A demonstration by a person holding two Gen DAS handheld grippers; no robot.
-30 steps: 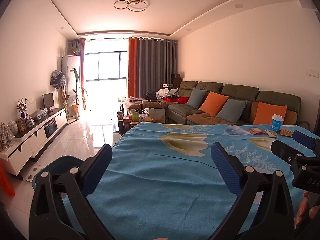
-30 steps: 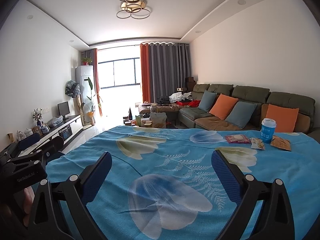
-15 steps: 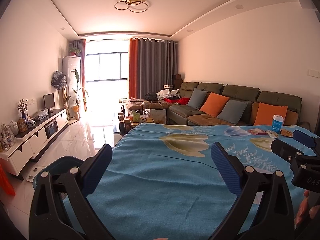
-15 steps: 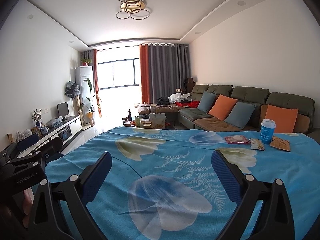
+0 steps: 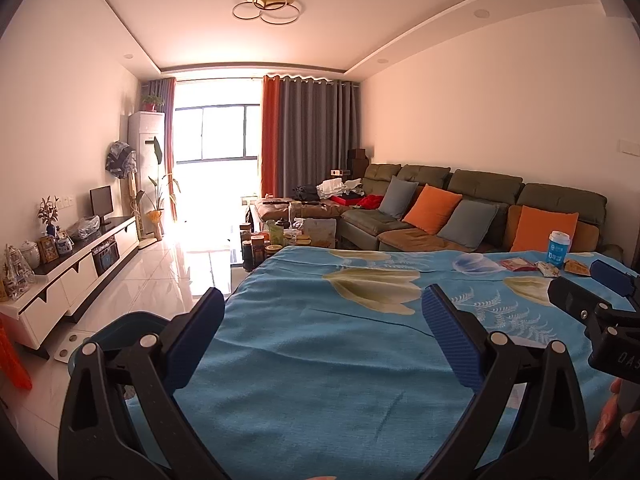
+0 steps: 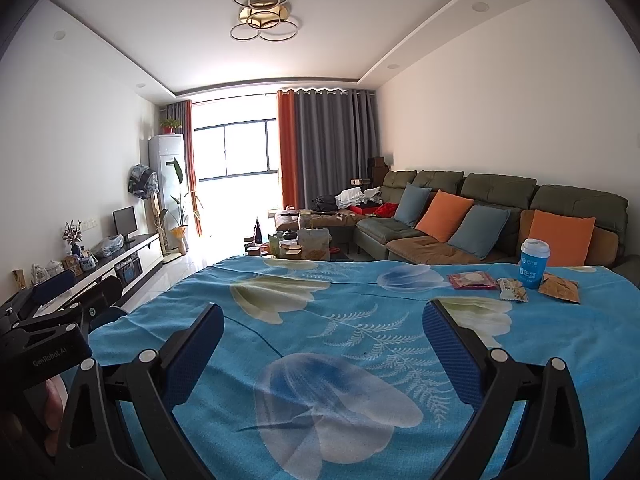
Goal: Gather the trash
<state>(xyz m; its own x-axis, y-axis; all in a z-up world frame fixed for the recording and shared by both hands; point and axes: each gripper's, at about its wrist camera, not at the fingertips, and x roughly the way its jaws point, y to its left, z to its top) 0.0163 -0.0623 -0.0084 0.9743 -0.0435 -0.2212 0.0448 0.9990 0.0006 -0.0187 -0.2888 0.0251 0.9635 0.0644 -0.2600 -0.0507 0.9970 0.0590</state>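
Your right gripper (image 6: pixel 322 344) and left gripper (image 5: pixel 322 338) both hang spread wide and empty, ribbed blue pads over the woven floral tablecloth (image 6: pixel 320 344). Beside the cylindrical blue paper cup (image 6: pixel 534 263) lie crinkled wrappers: red (image 6: pixel 472 281), beige (image 6: pixel 513 289), orange (image 6: pixel 559 289).

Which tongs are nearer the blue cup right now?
Right. The cup stands ahead and to the right of the right tongs; the left tongs sit farther left across the table, both open.
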